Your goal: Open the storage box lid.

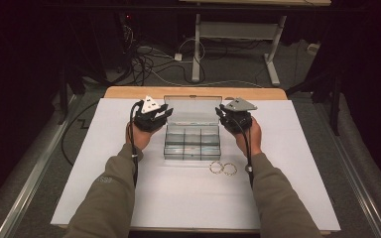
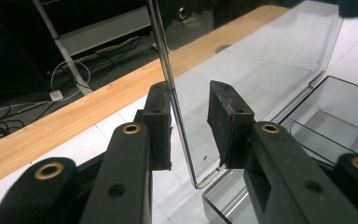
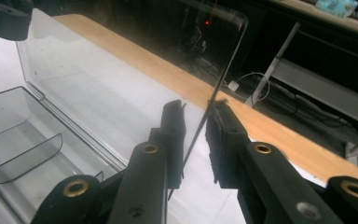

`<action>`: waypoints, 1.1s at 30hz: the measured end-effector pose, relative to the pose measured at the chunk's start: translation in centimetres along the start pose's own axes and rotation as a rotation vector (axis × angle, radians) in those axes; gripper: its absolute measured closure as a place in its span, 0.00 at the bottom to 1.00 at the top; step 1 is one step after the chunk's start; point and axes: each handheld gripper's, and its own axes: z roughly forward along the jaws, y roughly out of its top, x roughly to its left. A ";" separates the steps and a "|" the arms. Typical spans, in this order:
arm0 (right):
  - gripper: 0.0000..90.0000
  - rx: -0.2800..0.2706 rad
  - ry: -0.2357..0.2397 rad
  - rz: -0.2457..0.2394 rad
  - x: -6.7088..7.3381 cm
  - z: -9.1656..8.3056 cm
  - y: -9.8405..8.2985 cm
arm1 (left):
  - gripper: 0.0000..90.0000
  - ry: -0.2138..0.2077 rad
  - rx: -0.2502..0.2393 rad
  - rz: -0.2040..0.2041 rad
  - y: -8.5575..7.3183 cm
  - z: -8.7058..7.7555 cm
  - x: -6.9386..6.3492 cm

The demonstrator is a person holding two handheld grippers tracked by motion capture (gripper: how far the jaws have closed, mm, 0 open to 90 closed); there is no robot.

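The clear box (image 1: 192, 144) sits mid-worktop (image 1: 297, 198), its lid (image 1: 192, 110) upright. Each tool straddles a side edge of the lid, left tool (image 2: 190, 123) and right tool (image 3: 196, 140) slightly parted, apparently steadying it for swinging. Two rings (image 1: 222, 168) lie just beside the box.

A wooden table (image 1: 129, 92) carries a white sheet (image 1: 178, 198); on it sit a clear box (image 1: 192, 144) and two rings (image 1: 222, 168).
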 end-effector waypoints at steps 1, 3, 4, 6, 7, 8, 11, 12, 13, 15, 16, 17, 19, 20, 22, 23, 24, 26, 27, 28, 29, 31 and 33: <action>0.86 -0.003 0.000 0.011 0.0 0.2 -0.2 | 0.75 0.001 0.002 0.002 0.0 0.1 0.0; 0.85 -0.004 -0.005 0.017 0.1 0.4 -0.4 | 0.75 0.007 0.008 0.001 -0.2 0.3 0.1; 0.85 -0.003 -0.010 0.019 0.2 0.6 -0.5 | 0.75 0.010 0.010 0.001 -0.2 0.4 0.1; 0.85 0.002 -0.016 0.021 0.2 0.8 -0.7 | 0.75 0.016 0.017 -0.002 -0.4 0.6 0.1; 0.84 0.010 -0.019 0.029 0.3 1.1 -0.9 | 0.75 0.015 0.016 -0.011 -0.4 0.8 0.1; 0.84 0.010 -0.019 0.029 0.3 1.1 -0.9 | 0.75 0.014 0.013 -0.019 -0.5 0.8 0.1; 0.83 0.016 -0.022 0.037 0.4 1.4 -1.2 | 0.74 0.019 0.018 -0.027 -0.6 1.1 0.1; 0.83 0.020 -0.023 0.036 0.4 1.5 -1.3 | 0.74 0.018 0.019 -0.031 -0.7 1.1 0.1; 0.82 0.023 -0.024 0.037 0.5 1.6 -1.3 | 0.74 0.018 0.020 -0.037 -0.8 1.2 0.1; 0.82 0.033 -0.025 0.037 0.5 1.7 -1.5 | 0.73 0.018 0.026 -0.042 -0.9 1.4 0.1; 0.82 0.037 -0.026 0.037 0.5 1.8 -1.5 | 0.73 0.022 0.030 -0.041 -1.0 1.5 0.1; 0.82 0.044 -0.027 0.034 0.5 1.9 -1.6 | 0.73 0.023 0.033 -0.041 -1.0 1.5 0.1; 0.81 0.051 -0.027 0.033 0.5 2.0 -1.7 | 0.72 0.023 0.037 -0.050 -1.1 1.6 0.1; 0.80 0.057 -0.030 0.037 0.6 2.1 -1.8 | 0.72 0.024 0.039 -0.054 -1.2 1.7 0.1; 0.80 0.060 -0.031 0.036 0.6 2.2 -1.8 | 0.72 0.026 0.042 -0.062 -1.3 1.8 0.1; 0.79 0.066 -0.034 0.028 0.6 2.2 -1.9 | 0.72 0.026 0.044 -0.067 -1.4 1.9 0.1; 0.79 0.069 -0.036 0.030 0.7 2.3 -1.9 | 0.72 0.025 0.046 -0.069 -1.5 1.9 0.2; 0.78 0.080 -0.038 0.030 0.8 2.4 -2.0 | 0.72 0.025 0.043 -0.078 -1.6 2.0 0.2; 0.78 0.083 -0.038 0.033 0.8 2.5 -2.1 | 0.72 0.025 0.048 -0.078 -1.6 2.0 0.2; 0.78 0.086 -0.038 0.037 0.8 2.5 -2.2 | 0.72 0.026 0.045 -0.083 -1.7 2.0 0.2; 0.78 0.083 -0.035 0.038 0.8 2.5 -2.2 | 0.72 0.026 0.045 -0.086 -1.7 2.1 0.2; 0.77 0.086 -0.036 0.045 0.9 2.5 -2.3 | 0.72 0.024 0.045 -0.095 -1.8 2.1 0.2; 0.75 0.093 -0.035 0.037 0.9 2.6 -2.3 | 0.72 0.020 0.055 -0.094 -1.9 2.2 0.2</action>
